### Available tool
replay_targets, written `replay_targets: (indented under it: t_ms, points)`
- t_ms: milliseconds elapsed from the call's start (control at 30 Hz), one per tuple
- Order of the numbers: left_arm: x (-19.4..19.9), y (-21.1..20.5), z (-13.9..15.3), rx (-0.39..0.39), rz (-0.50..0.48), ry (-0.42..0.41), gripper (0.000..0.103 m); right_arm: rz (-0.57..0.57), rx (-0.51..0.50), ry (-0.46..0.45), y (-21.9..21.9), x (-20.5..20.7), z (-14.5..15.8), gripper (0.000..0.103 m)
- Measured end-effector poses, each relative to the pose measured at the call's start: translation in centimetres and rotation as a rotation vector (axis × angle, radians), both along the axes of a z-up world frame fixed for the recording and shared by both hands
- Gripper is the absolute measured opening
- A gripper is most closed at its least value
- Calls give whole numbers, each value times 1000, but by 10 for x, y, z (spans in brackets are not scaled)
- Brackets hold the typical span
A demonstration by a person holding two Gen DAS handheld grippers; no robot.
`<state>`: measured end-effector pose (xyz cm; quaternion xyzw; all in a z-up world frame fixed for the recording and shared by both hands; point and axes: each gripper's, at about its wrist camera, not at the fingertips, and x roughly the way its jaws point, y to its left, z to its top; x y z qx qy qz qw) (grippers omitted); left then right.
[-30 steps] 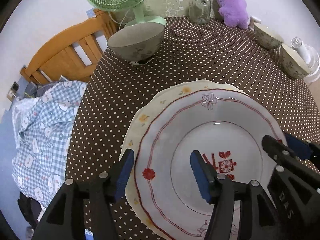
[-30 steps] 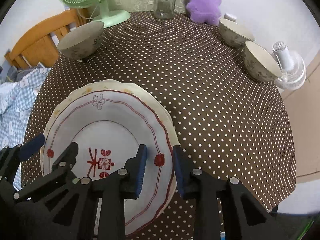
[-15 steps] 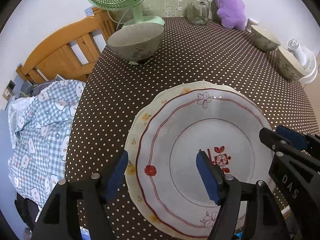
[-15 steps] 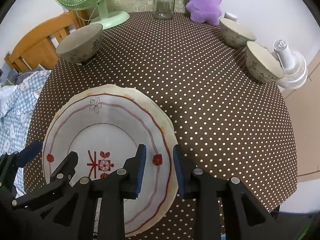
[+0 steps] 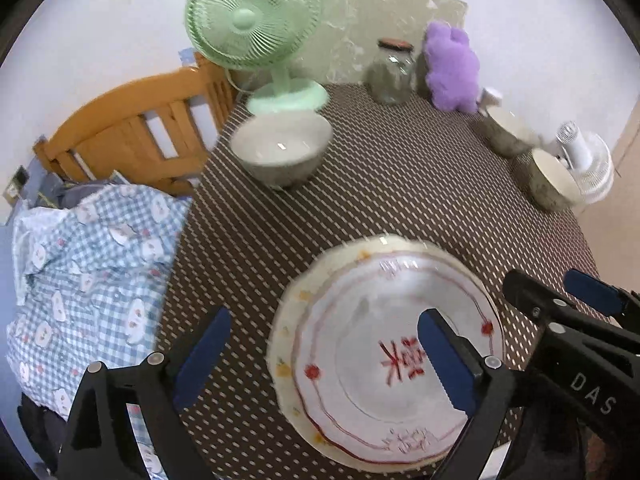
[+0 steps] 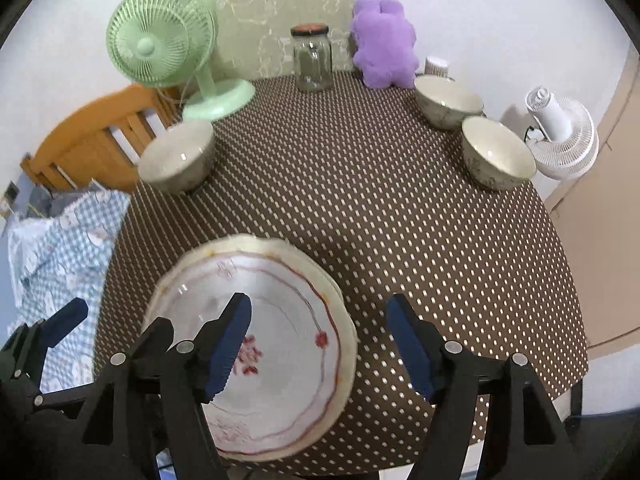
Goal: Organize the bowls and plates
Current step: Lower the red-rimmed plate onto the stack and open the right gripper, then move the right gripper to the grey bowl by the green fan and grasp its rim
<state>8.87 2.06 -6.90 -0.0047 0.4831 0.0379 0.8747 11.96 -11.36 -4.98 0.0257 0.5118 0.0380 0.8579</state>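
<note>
Polka-dot counter [image 6: 400,220] bears stacked plates [image 6: 280,360], stiff, slippery, breakable, best gripped at the rim; both tools, left [image 5: 320,356] and right [image 6: 320,340], have just opened wide, empty

Left claw [image 5: 320,354]: pointing steeply down, jaws wide apart, just been opening, pads gripping nothing.
Right claw [image 6: 320,334]: same pose, jaws just been opening, nothing gripped.
</note>
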Motion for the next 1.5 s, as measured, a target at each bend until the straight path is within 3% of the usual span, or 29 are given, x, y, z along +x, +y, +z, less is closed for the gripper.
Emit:
replay_targets:
  t_ms: [133,367,767,1067,1400,1500]
  points:
    - [13,8,16,32,23,-34,96,22,-4,-27,13,16,18,73]
    - [50,37,25,-16,79,-55,96,62,21,-56,41,65,32,73]
    - [124,80,3,-7,204,-20,94,166,11,-69,97,157,11,73]
    - [170,95,-20,21,191,-38,90,204,24,-35,126,211,-18,73]
    - [203,99,-52,20,176,-8,75,222,31,17,142,242,-56,73]
    - [210,102,-62,-8,175,29,63,225,27,27,146,247,-66,69]
